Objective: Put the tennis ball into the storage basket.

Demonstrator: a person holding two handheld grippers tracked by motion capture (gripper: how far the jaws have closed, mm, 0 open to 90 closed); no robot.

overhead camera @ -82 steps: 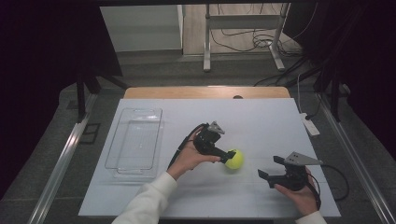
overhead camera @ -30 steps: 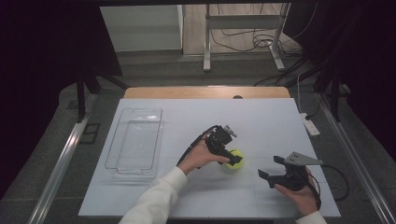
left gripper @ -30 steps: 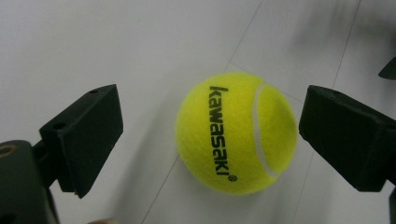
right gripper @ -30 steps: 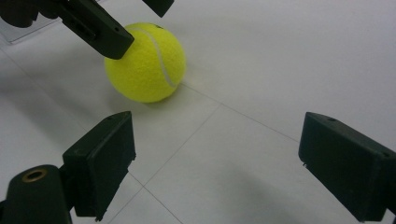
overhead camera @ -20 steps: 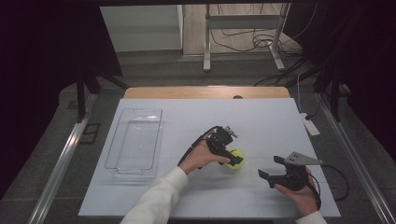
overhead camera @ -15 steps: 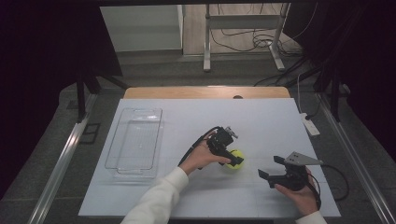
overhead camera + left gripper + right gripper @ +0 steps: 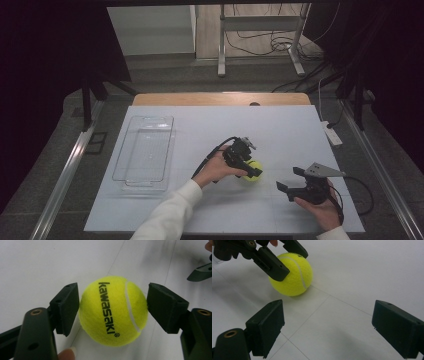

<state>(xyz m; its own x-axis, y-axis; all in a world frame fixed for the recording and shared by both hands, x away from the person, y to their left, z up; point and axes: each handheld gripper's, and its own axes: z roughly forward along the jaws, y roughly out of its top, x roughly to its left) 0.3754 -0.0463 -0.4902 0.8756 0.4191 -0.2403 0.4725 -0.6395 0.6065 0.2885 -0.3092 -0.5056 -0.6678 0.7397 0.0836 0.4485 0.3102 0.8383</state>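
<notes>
Clamping a yellow tennis ball (image 7: 113,311) between its two black jaws, the left gripper (image 7: 248,169) sits near the middle of the white table (image 7: 280,130); its jaws have just closed in on the ball, and in the left gripper view both pads meet the felt, one on each side. The ball carries the black word "kawasaki" and a white seam, and in the right gripper view it rests on the tabletop, with the left gripper's jaws (image 7: 276,258) reaching it from the upper left. The person's left hand (image 7: 216,169) holds that gripper, a white sleeve (image 7: 167,216) coming in from the bottom edge of the high view. The right gripper (image 7: 291,181) lies well to the right of the ball, near the table's front edge, held in the right hand (image 7: 322,206); its jaws stand wide apart with bare table between them. A clear plastic tray (image 7: 144,152) stands on the left part of the table, well apart from the ball.
</notes>
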